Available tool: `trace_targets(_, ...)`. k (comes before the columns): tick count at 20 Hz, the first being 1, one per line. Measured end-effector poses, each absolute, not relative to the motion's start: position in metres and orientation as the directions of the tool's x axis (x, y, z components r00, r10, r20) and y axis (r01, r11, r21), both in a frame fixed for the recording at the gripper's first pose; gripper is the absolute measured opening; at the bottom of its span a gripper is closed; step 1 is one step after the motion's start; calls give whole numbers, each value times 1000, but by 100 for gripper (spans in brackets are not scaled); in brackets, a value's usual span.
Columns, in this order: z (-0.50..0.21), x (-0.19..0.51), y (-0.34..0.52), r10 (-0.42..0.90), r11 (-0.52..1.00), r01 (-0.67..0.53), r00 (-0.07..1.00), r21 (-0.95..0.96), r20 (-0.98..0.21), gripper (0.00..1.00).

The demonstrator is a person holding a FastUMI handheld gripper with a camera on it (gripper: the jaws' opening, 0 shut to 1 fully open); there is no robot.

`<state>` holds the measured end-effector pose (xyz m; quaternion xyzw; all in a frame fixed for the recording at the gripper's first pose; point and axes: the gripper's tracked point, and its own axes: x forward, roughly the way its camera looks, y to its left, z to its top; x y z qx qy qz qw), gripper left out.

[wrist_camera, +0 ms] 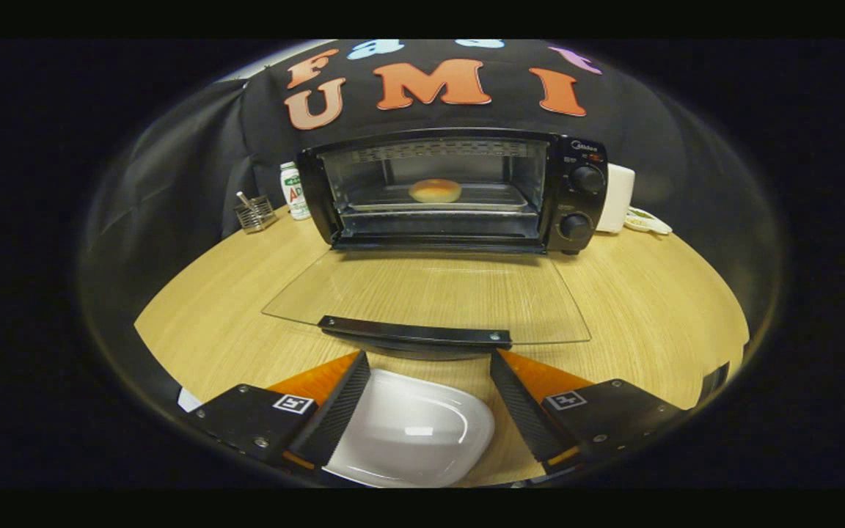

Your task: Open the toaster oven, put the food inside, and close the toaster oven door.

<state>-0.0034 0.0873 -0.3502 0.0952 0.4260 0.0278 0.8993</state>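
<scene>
The claw gapes wide, gripping nothing, above a white dish on the desk. Beyond, the toaster oven has its glass door dropped flat; a bun rests on the tray inside.

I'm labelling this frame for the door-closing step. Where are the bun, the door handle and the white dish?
bun (435, 191): gripper view, its top.
door handle (415, 332): gripper view, middle of the bar.
white dish (415, 433): gripper view, its bare inside.
</scene>
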Motion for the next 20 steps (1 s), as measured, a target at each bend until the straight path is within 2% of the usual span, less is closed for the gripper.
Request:
trace_targets(8, -329, 6, 92, 121, 980, 41, 657, 196, -744, 99)
trace_targets(14, -285, 33, 81, 75, 990, 20, 769, 141, -634, 95)
trace_targets(18, -269, 59, 56, -36, 996, 79, 821, 51, -570, 95)
trace_targets(20, -267, 71, 53, -48, 994, 94, 833, 56, -551, 95)
